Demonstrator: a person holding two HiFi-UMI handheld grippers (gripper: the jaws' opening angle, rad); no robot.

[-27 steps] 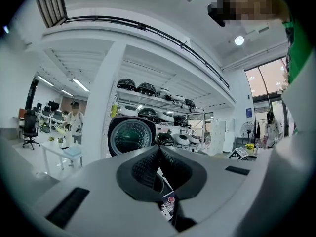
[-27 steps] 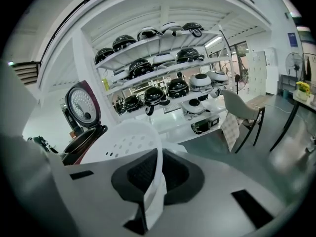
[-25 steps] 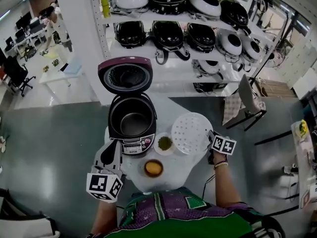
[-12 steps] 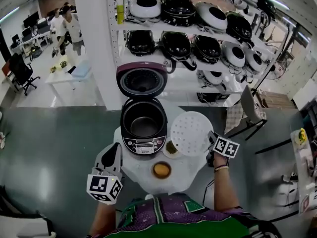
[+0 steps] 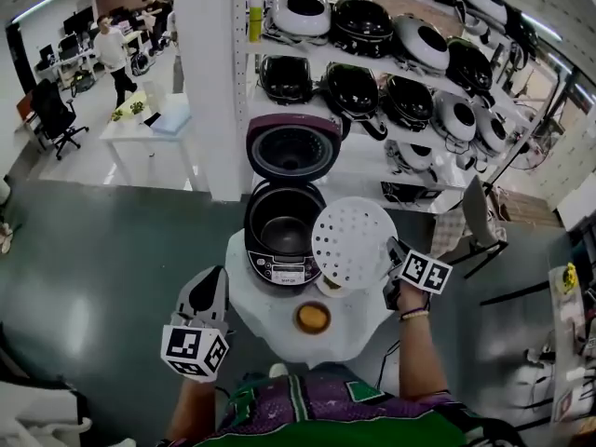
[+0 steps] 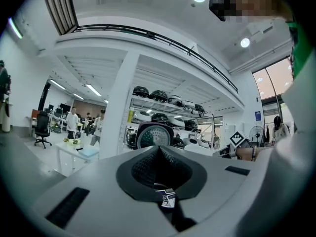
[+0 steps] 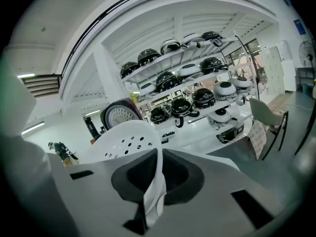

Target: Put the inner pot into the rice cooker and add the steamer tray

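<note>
steamer tray (image 5: 352,242) | right claw (image 5: 390,255) grips rim, aloft | left claw (image 5: 212,282) level

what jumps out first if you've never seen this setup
A white perforated round steamer tray, gripped at its rim by the right gripper, hangs above the small round white table. Just left of it stands an open black rice cooker with its maroon lid raised. Behind, white shelves hold rows of more cookers.
</note>
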